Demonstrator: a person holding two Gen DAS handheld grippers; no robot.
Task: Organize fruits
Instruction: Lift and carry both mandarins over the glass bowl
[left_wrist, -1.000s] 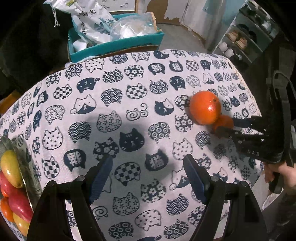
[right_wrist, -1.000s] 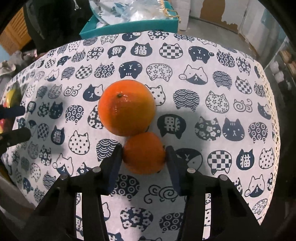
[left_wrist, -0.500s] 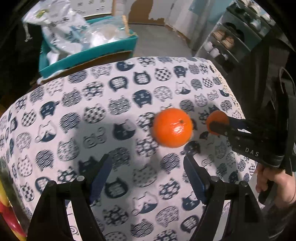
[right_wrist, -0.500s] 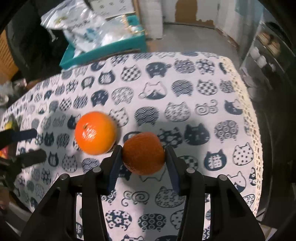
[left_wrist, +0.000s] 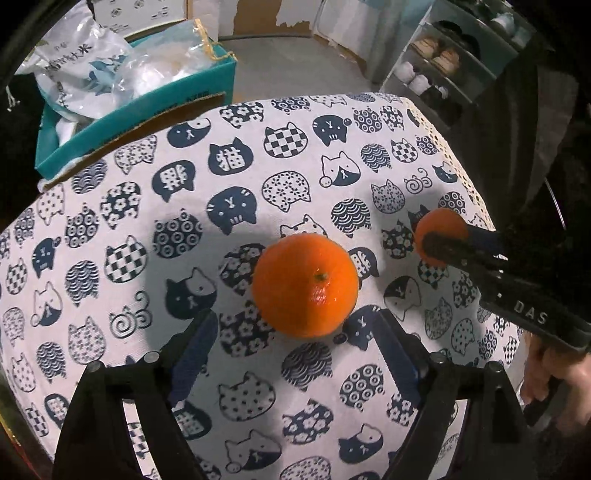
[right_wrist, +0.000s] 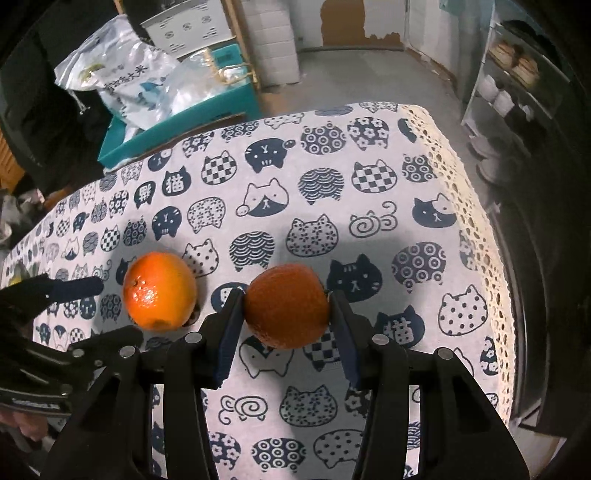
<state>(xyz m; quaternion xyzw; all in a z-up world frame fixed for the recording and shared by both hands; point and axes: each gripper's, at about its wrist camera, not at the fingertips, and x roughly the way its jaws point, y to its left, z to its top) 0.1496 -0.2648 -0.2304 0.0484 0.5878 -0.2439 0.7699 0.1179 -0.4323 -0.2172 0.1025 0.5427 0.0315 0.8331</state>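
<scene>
A large bright orange (left_wrist: 304, 286) rests on the cat-print tablecloth (left_wrist: 122, 229). My left gripper (left_wrist: 295, 318) hovers over it from the near side. Its jaws are opening and the blue pads (left_wrist: 195, 347) stand apart from the fruit on both sides. In the right wrist view the same large orange (right_wrist: 159, 290) sits left of centre, with the left gripper (right_wrist: 120, 308) at its left flank. My right gripper (right_wrist: 287, 314) is shut on a smaller, darker orange (right_wrist: 286, 295), held above the cloth. The small orange (left_wrist: 439, 225) also shows at the right of the left wrist view.
A teal box (left_wrist: 147, 107) stuffed with plastic bags stands beyond the table's far edge. Shelves with shoes (left_wrist: 443, 62) line the right wall. The cloth's lace border (right_wrist: 476, 221) marks the table's right edge. A hand (left_wrist: 546, 373) grips the right tool.
The left gripper has travelled right until the large orange sits before its jaws, which have widened; the fruit bowl has left view. The right gripper has carried the small orange away from the large one.
</scene>
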